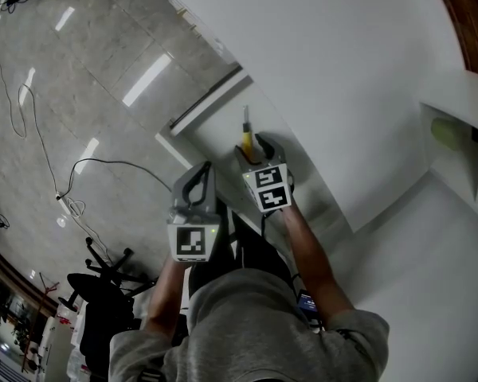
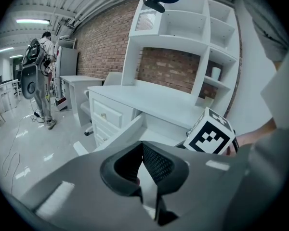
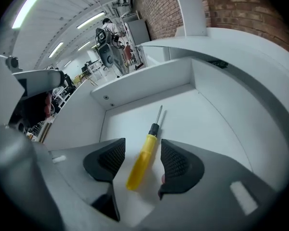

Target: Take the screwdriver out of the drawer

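A screwdriver [image 3: 143, 160] with a yellow handle and a thin metal shaft lies on the floor of the open white drawer [image 3: 202, 119], its tip pointing toward the drawer's far wall. My right gripper [image 3: 141, 154] reaches down into the drawer, open, with a pad on each side of the handle and neither pressing on it. The head view has the screwdriver [image 1: 246, 138] just ahead of the right gripper [image 1: 251, 153]. My left gripper [image 1: 197, 181] hangs beside the drawer's front, shut with nothing in it [image 2: 140, 171].
The white desk top [image 1: 342, 70] runs above the drawer, with a white shelf unit [image 2: 183, 28] against a brick wall. A black office chair [image 1: 103, 285] and loose cables [image 1: 32, 126] are on the glossy floor. A person [image 2: 44, 76] stands far off.
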Action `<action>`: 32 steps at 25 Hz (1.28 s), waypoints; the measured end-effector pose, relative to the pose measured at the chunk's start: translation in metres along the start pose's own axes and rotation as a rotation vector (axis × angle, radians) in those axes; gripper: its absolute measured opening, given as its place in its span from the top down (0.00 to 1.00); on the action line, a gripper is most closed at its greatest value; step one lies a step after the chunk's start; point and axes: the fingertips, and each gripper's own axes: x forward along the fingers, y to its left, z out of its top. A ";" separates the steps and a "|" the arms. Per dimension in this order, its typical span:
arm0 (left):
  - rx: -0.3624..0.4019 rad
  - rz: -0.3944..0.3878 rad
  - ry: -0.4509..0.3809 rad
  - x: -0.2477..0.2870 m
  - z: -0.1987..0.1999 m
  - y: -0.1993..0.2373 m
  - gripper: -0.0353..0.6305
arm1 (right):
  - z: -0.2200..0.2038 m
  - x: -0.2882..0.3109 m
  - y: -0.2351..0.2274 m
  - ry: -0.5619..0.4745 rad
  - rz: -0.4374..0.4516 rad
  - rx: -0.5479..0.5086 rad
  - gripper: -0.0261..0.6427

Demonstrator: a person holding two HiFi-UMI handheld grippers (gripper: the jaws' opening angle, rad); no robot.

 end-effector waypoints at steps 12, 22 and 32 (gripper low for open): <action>-0.021 0.013 -0.001 -0.001 -0.002 0.005 0.93 | -0.009 0.011 -0.006 0.039 -0.054 -0.015 0.78; -0.018 0.012 -0.008 0.000 -0.002 0.006 0.93 | -0.012 0.012 -0.009 0.046 -0.067 -0.022 0.84; -0.012 0.008 -0.012 0.000 0.000 0.007 0.93 | -0.010 0.010 -0.008 0.039 -0.062 -0.035 0.84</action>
